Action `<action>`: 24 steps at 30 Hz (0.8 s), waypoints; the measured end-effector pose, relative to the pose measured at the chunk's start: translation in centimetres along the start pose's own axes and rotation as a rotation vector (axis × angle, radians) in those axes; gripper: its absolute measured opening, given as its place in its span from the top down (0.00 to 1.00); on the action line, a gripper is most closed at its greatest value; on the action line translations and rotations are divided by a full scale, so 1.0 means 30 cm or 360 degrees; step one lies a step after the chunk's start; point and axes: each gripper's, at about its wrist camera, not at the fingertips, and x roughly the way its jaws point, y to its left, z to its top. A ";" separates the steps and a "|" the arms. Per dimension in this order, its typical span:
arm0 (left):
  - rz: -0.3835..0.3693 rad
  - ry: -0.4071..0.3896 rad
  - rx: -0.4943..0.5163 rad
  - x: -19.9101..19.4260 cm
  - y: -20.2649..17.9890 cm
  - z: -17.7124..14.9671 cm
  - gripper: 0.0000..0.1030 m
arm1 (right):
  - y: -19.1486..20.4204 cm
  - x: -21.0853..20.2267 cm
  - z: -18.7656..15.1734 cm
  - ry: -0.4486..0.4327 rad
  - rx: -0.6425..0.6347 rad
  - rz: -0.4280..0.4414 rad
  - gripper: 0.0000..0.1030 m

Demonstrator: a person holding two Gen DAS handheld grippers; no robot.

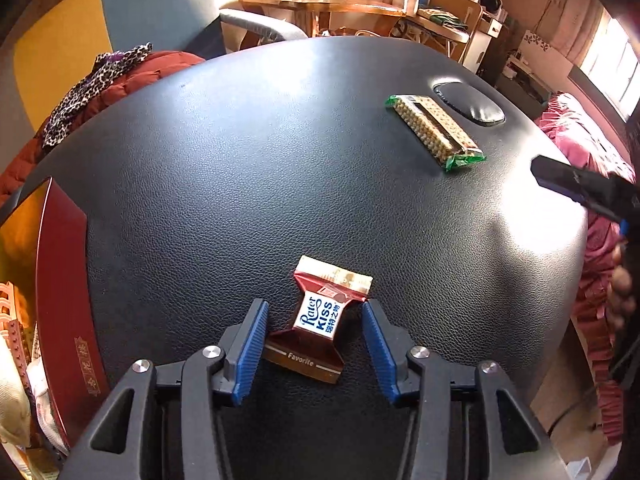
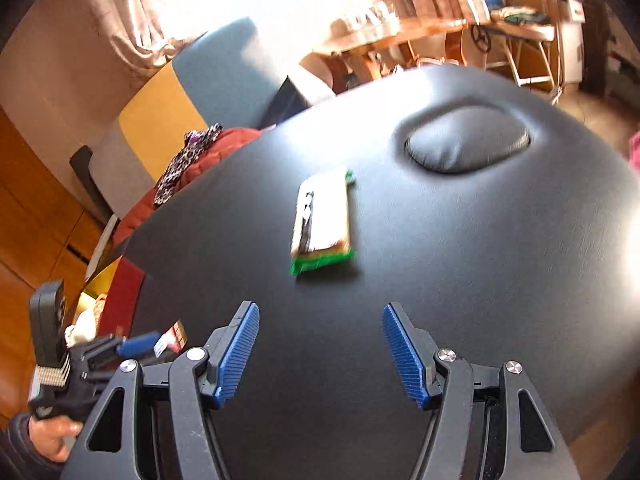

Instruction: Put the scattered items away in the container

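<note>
A red and white wrapped candy [image 1: 320,318] lies on the black leather surface [image 1: 240,184], between the blue pads of my open left gripper [image 1: 315,311]; the pads stand apart from it on both sides. A green-ended cracker packet [image 1: 434,130] lies farther off toward the right. In the right wrist view that packet [image 2: 322,222] sits ahead of my open right gripper [image 2: 320,320], which holds nothing. A red box [image 1: 64,280] stands open at the left edge, with items inside. The right gripper's finger [image 1: 560,176] shows at the far right of the left wrist view.
An oval cushion [image 2: 468,144] is set into the surface behind the packet. A red quilted coat with a leopard scarf [image 1: 104,80] lies off the left side. Pink fabric [image 1: 576,148] is at the right. A wooden table [image 1: 320,2] stands behind. A hand [image 2: 52,436] holds the left gripper.
</note>
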 end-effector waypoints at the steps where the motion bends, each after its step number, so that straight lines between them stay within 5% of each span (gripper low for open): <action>1: -0.0009 0.0000 0.0004 0.001 -0.003 -0.002 0.57 | 0.012 0.011 0.015 -0.0011 -0.0032 -0.0038 0.36; 13: -0.0077 -0.0034 -0.0114 -0.022 0.008 -0.047 0.66 | 0.135 0.287 0.238 0.0112 -0.0218 -0.0296 0.36; 14: -0.0082 -0.0037 -0.0130 -0.025 0.013 -0.051 0.66 | 0.146 0.317 0.242 0.0149 -0.0244 -0.0326 0.44; 15: -0.0087 -0.0040 -0.0146 -0.029 0.017 -0.057 0.67 | 0.157 0.333 0.237 0.0171 -0.0273 -0.0346 0.53; 24: -0.0157 -0.0056 -0.0296 -0.085 0.042 -0.151 0.67 | 0.253 0.236 0.057 0.0235 -0.0477 -0.0241 0.54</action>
